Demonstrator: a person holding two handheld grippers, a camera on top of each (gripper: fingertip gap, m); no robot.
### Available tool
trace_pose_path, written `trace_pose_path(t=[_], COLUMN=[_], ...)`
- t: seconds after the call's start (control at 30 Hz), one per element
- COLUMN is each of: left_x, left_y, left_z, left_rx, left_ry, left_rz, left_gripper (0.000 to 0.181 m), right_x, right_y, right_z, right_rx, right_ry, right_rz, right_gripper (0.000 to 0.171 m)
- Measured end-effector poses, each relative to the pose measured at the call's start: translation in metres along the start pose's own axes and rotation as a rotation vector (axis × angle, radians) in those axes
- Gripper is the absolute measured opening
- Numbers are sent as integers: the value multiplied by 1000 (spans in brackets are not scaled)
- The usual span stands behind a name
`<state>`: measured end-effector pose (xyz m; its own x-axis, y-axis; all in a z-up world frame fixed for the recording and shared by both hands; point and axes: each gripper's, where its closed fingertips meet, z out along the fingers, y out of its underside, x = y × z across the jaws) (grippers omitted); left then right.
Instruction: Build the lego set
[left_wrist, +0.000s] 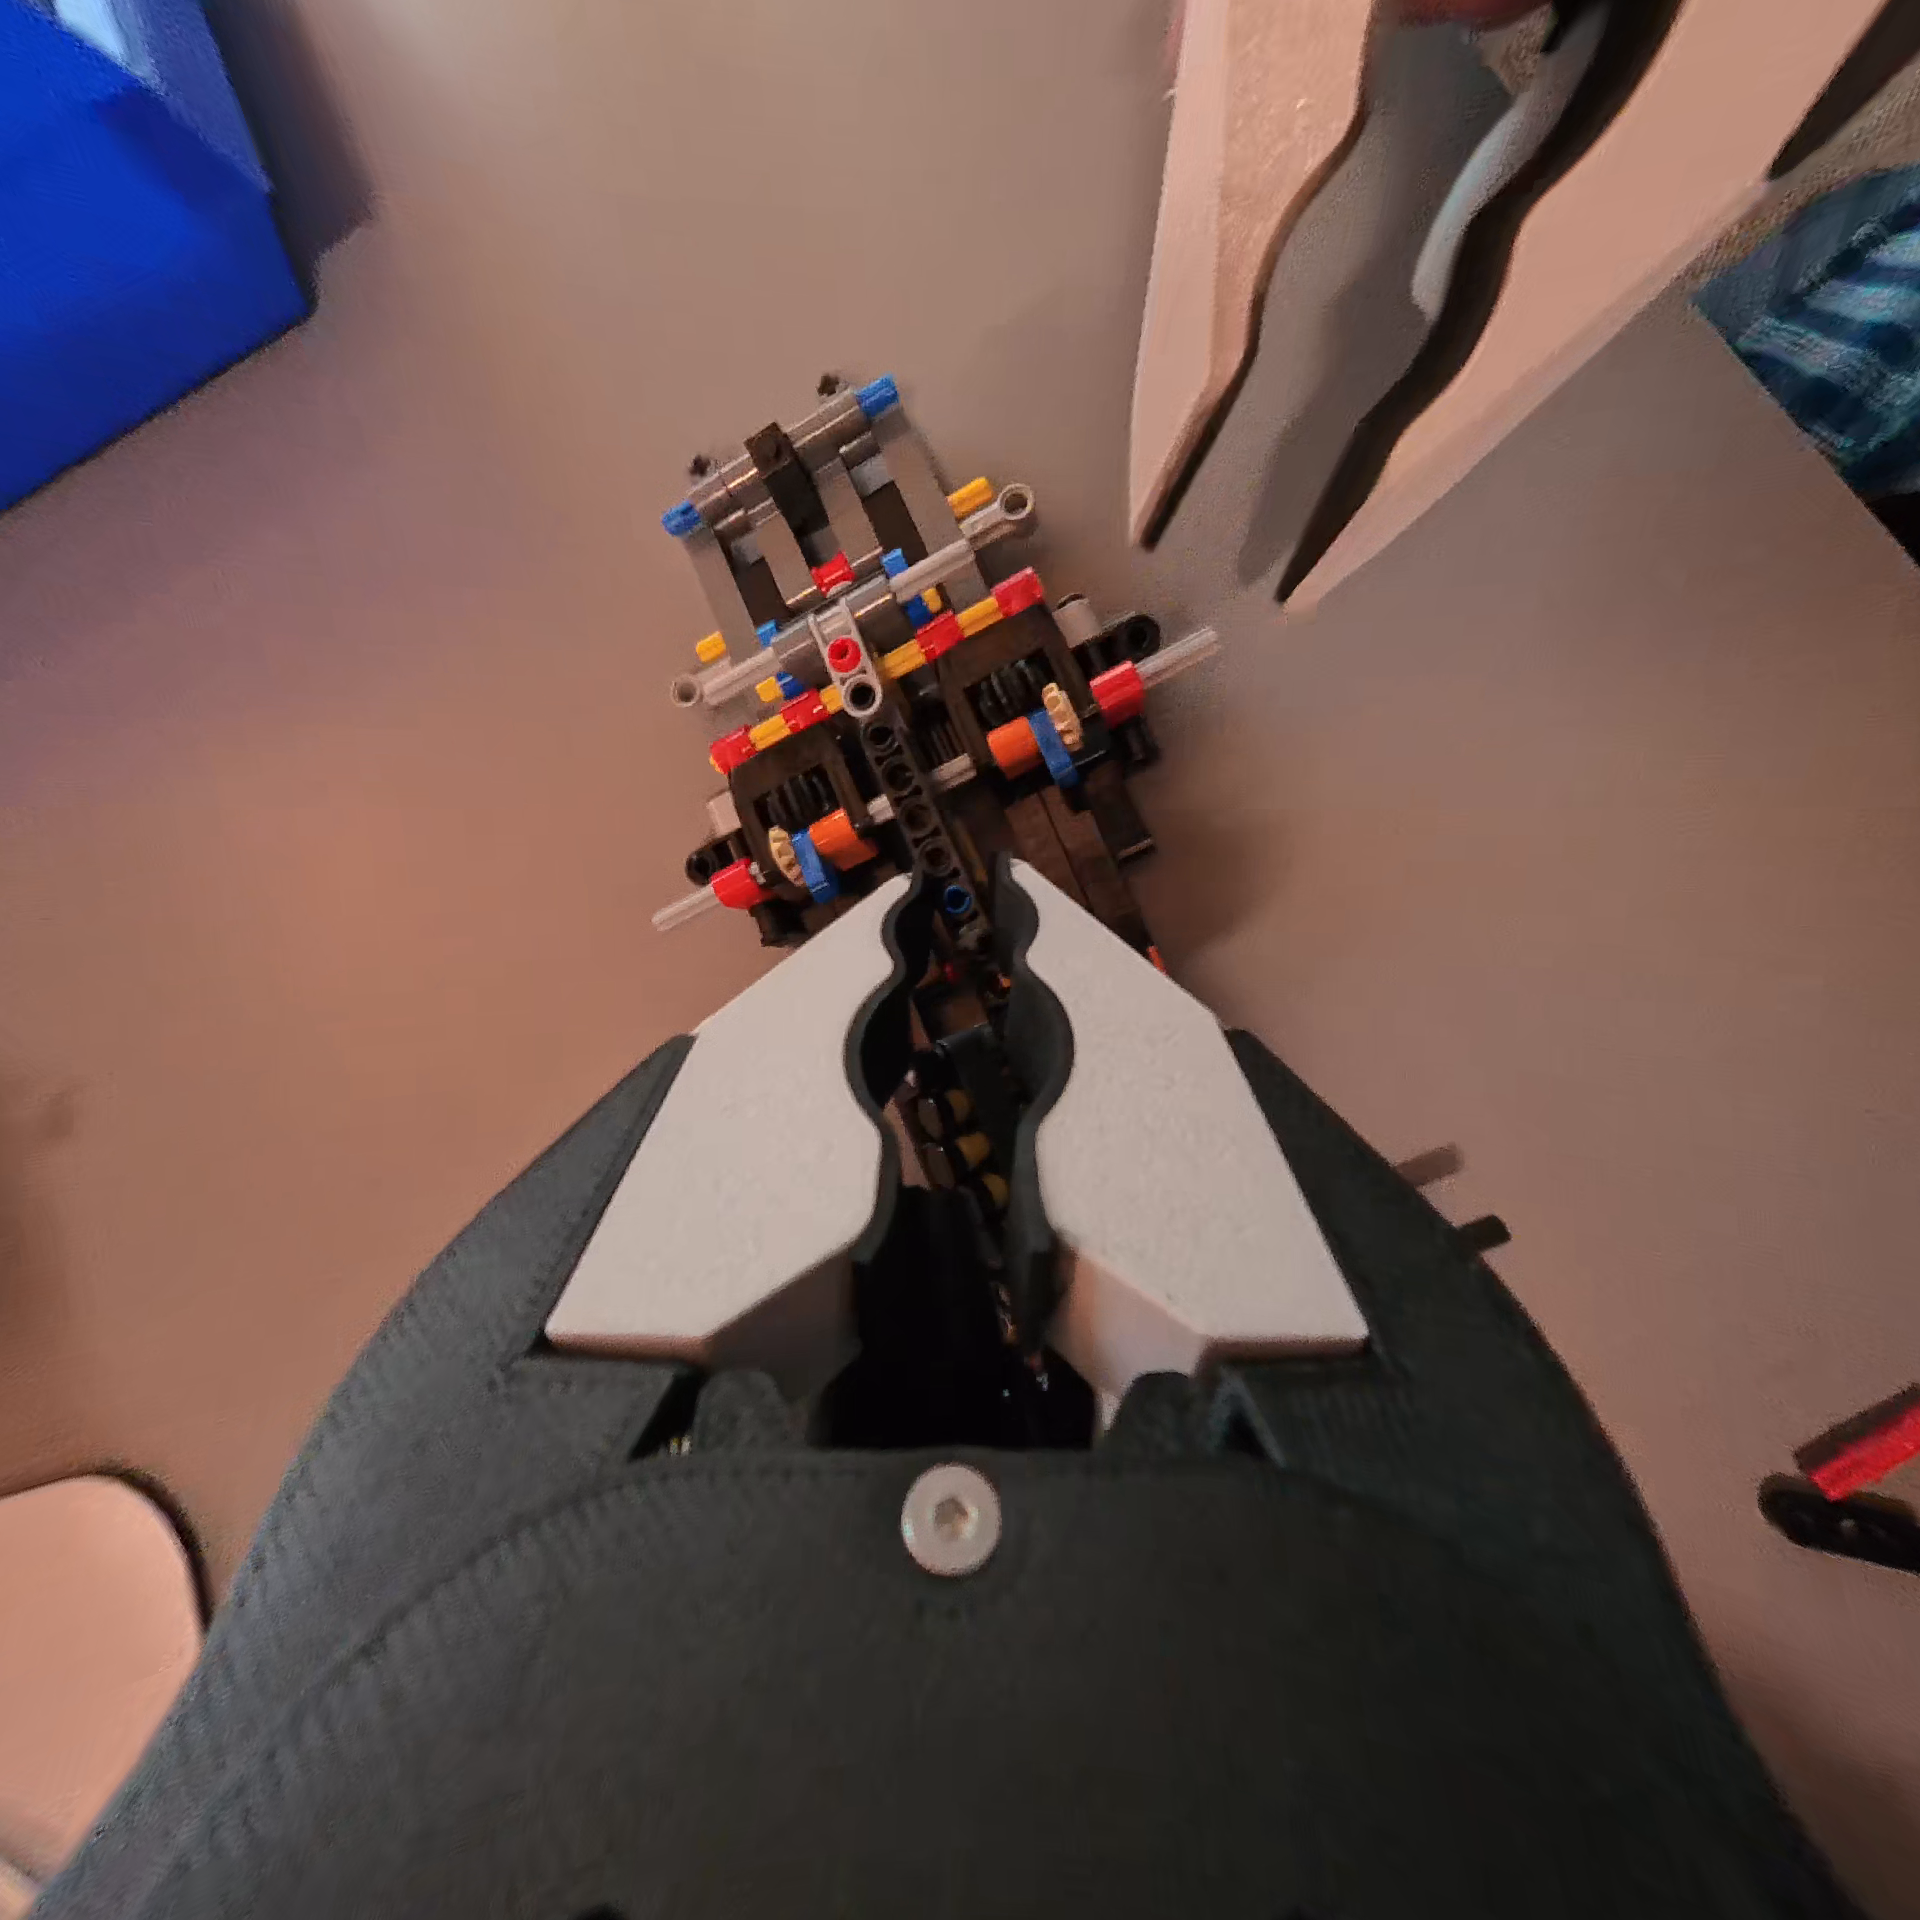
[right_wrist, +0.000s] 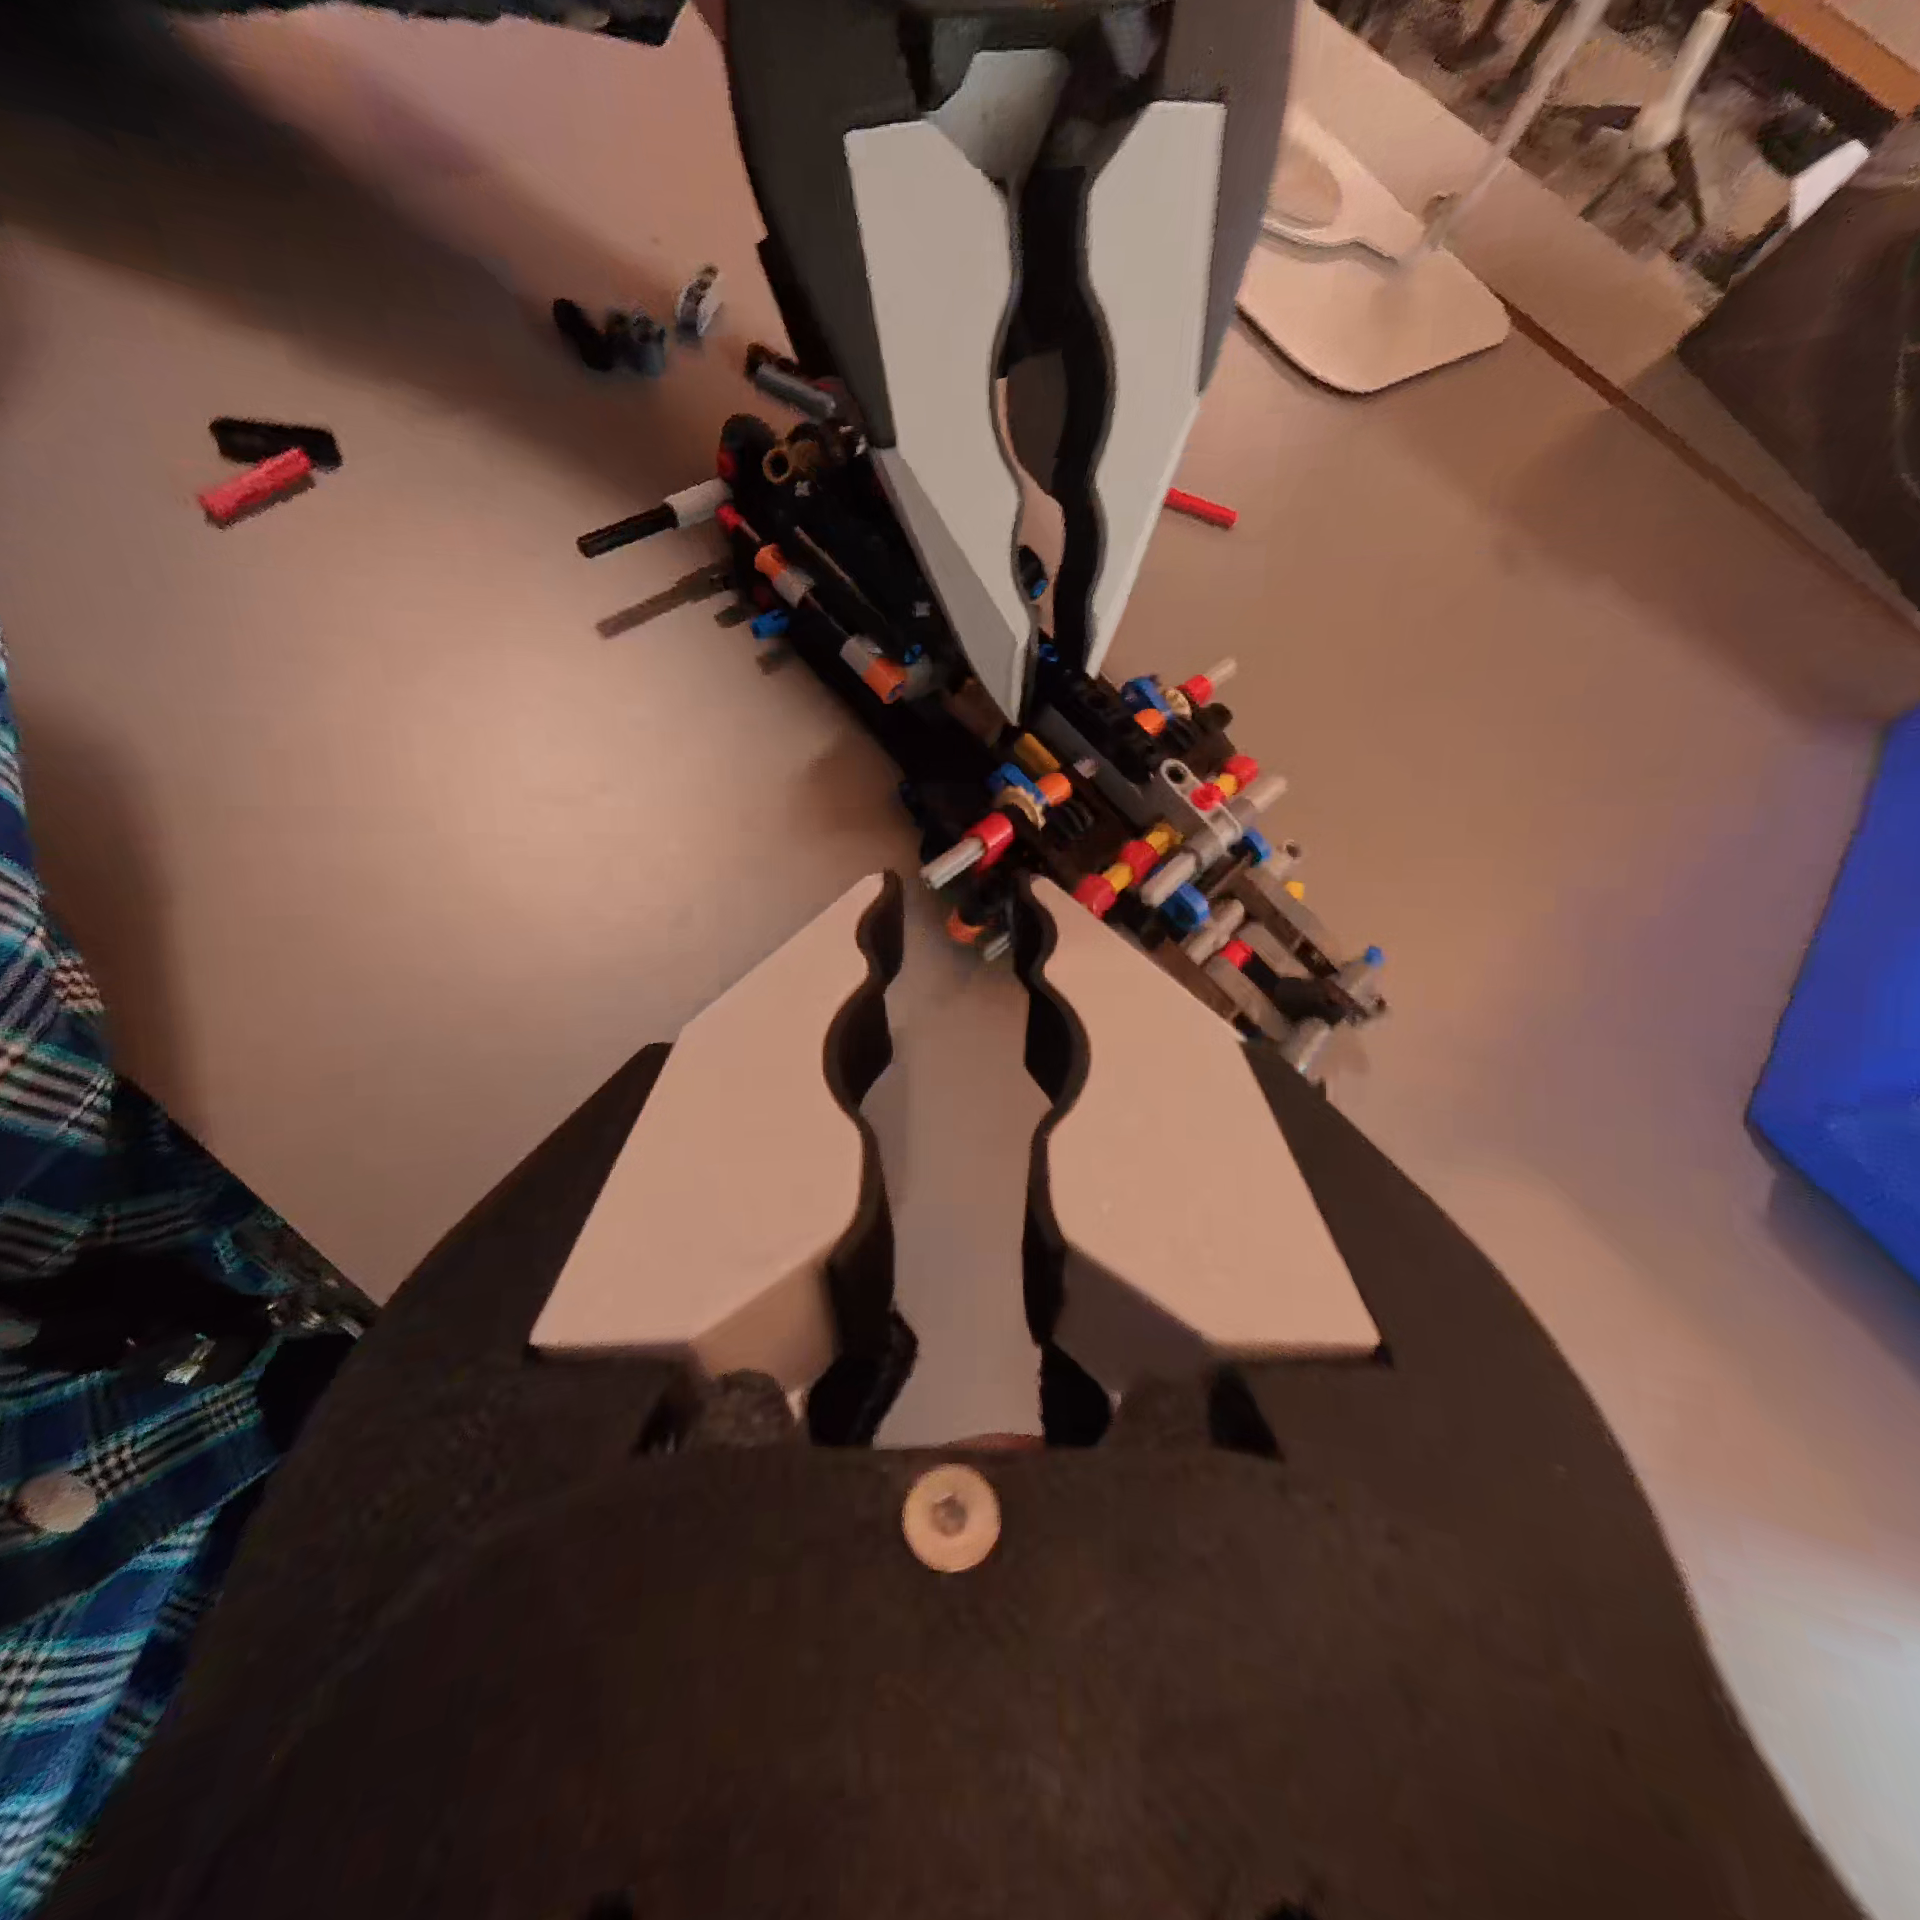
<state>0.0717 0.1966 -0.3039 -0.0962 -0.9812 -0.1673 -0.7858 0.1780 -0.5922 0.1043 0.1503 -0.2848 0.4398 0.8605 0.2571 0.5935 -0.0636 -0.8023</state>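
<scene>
Grey left gripper (left_wrist: 961, 883) clamps the lego model (left_wrist: 914, 675) lying on the table (left_wrist: 416, 831); right gripper (right_wrist: 961, 899) hangs spread beside it, seemingly empty; hold firm, approach squarely.

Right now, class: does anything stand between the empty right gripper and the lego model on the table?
Nothing visible does. The right gripper is open, with bare table showing between its fingers, and the lego model lies just past its tips. The left gripper grips the model farther along, not in between.
</scene>
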Motion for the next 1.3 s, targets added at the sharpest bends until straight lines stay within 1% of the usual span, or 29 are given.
trace_pose_path(t=[0.13,0.23,0.4,0.5,0.73,0.93,1.0,1.03,1.1,1.2,1.3], left_x=[-10,-10,-10,-11,-11,-9,-8,-8,-8,-8,-6], left_y=[4,4,3,2,0,0,0,0,1,2,0], left_z=[-1,-1,-1,0,2,1,1,1,0,0,0], left_rx=[11,13,27,40,27,33,35,36,31,37,45], left_ry=[7,17,47,61,28,14,10,10,1,-5,-19], left_rz=[-121,-171,-252,-293,-331,-345,-348,-348,-352,-370,-401], left_gripper=[10,9,9,10,11,11,11,11,11,12,15], right_x=[10,13,15,18,22,27,26,26,30,30,33], right_y=[5,8,13,11,14,15,13,12,13,14,18], right_z=[-6,-7,-3,-1,9,20,24,26,29,29,30], right_rx=[11,27,27,30,-12,-55,-56,-60,-75,-72,-95], right_ry=[9,7,-4,-18,-7,-3,-7,-6,8,-22,-15], right_rz=[127,229,373,433,424,400,383,378,370,380,365], right_gripper=[27,29,39,37,35,47,41,34,28,28,26])
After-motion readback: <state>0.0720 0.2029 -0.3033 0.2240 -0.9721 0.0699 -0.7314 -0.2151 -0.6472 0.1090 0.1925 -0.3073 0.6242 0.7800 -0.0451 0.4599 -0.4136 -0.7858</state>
